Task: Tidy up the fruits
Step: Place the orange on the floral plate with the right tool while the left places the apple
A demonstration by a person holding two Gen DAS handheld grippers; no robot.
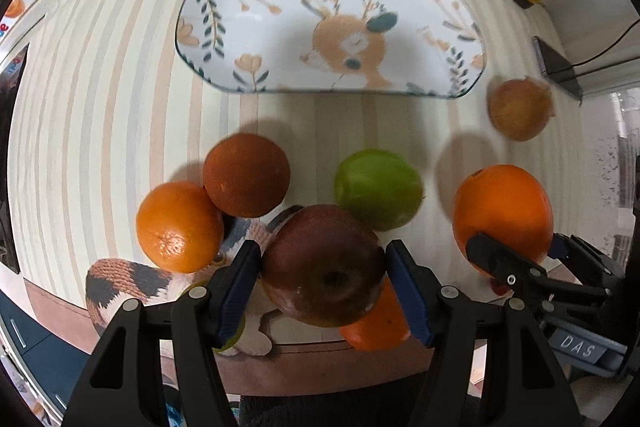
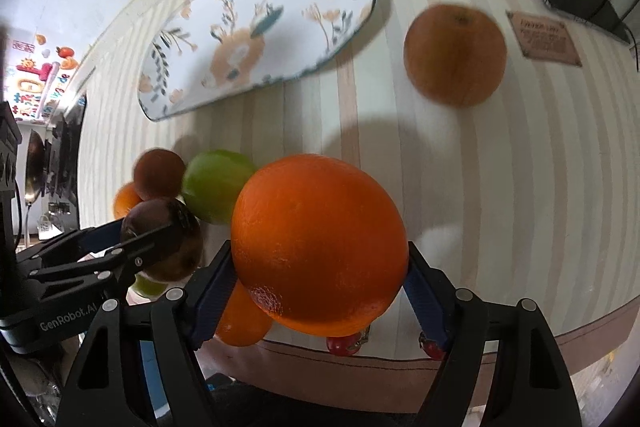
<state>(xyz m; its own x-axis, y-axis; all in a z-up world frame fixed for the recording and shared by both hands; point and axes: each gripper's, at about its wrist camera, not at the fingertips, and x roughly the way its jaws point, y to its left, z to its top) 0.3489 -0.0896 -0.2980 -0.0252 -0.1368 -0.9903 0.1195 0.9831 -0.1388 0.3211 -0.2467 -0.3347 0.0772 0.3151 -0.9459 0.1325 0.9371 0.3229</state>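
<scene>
- Above the striped surface: left gripper, jaws pinching a dark red apple, smooth, round.
- Right gripper, jaws clamped on a large orange, pebbled skin.
- Beyond both: oval floral plate, glossy, empty, long axis crosswise; left gripper likely nearer.
- Loose on the surface: green apple, more oranges.
</scene>
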